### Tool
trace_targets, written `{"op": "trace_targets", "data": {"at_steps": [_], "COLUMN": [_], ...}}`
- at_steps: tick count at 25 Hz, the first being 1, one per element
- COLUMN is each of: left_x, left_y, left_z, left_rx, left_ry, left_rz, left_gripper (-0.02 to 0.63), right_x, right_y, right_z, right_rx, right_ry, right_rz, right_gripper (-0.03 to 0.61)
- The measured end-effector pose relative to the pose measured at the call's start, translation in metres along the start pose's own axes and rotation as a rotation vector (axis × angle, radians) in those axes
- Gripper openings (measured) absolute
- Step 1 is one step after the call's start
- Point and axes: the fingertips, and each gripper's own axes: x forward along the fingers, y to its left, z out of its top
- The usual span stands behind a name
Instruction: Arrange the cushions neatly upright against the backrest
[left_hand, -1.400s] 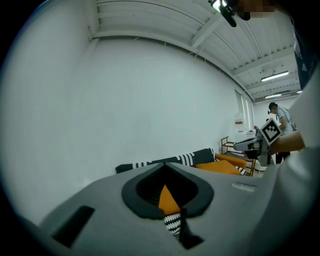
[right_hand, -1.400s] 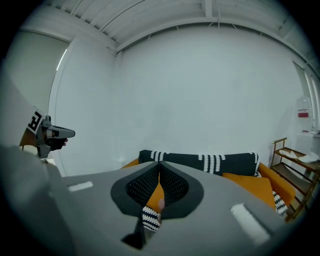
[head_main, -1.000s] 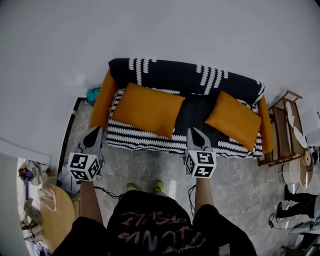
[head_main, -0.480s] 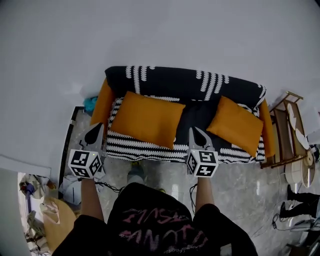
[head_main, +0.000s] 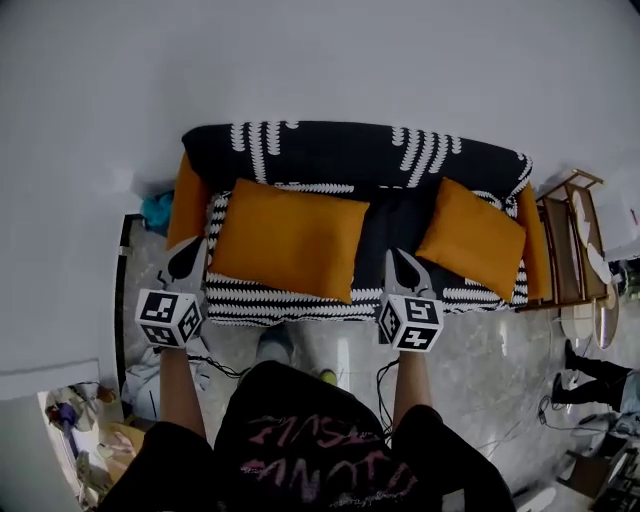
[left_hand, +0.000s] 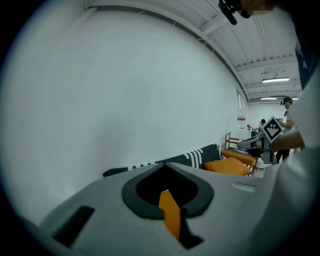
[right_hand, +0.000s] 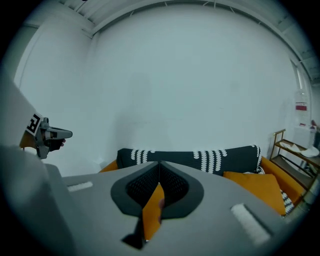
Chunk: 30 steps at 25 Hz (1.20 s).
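Your left gripper (head_main: 186, 268) and right gripper (head_main: 401, 268) both extended forward side by side, jaws closed, empty.

The large cushion (head_main: 290, 245) and small cushion (head_main: 470, 238) lay flat on the sofa (head_main: 350, 155). The left hand-held gripper (head_main: 186, 262) and right hand-held gripper (head_main: 399, 263) hovered closed near its front edge.

Head view: overhead, looking steeply down, sofa (head_main: 350, 160) near.
Gripper views: low, almost level, facing the sofa's front.
Shared: sofa, all three.
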Motion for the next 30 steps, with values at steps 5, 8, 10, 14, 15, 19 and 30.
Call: {"op": "trace_targets", "data": {"at_steps": [5, 8, 10, 14, 15, 19, 30], "left_x": [0.039, 0.054, 0.064, 0.083, 0.088, 0.113, 0.172], "left_y": [0.048, 0.075, 0.093, 0.117, 0.12, 0.125, 0.125], "left_z": [-0.03, -0.05, -0.062, -0.081, -0.085, -0.099, -0.162], "left_rx": [-0.028, -0.054, -0.064, -0.087, -0.086, -0.061, -0.063], "left_ry": [0.086, 0.124, 0.151, 0.192, 0.201, 0.233, 0.361], "left_rz": [-0.027, -0.036, -0.045, -0.072, -0.084, -0.126, -0.174], "left_gripper": [0.002, 0.003, 0.003, 0.003, 0.003, 0.003, 0.04], "right_x": [0.042, 0.066, 0.081, 0.1, 0.103, 0.116, 0.15], "right_y": [0.01, 0.018, 0.022, 0.028, 0.03, 0.028, -0.001], "right_z": [-0.01, -0.02, -0.027, -0.039, -0.043, -0.064, -0.133], "right_rx": [0.004, 0.003, 0.011, 0.017, 0.021, 0.044, 0.152], "right_ry": [0.069, 0.111, 0.141, 0.188, 0.198, 0.245, 0.315], "right_rz": [-0.046, -0.06, -0.073, -0.094, -0.098, -0.117, -0.14], "right_gripper": [0.014, 0.014, 0.014, 0.018, 0.021, 0.023, 0.058]}}
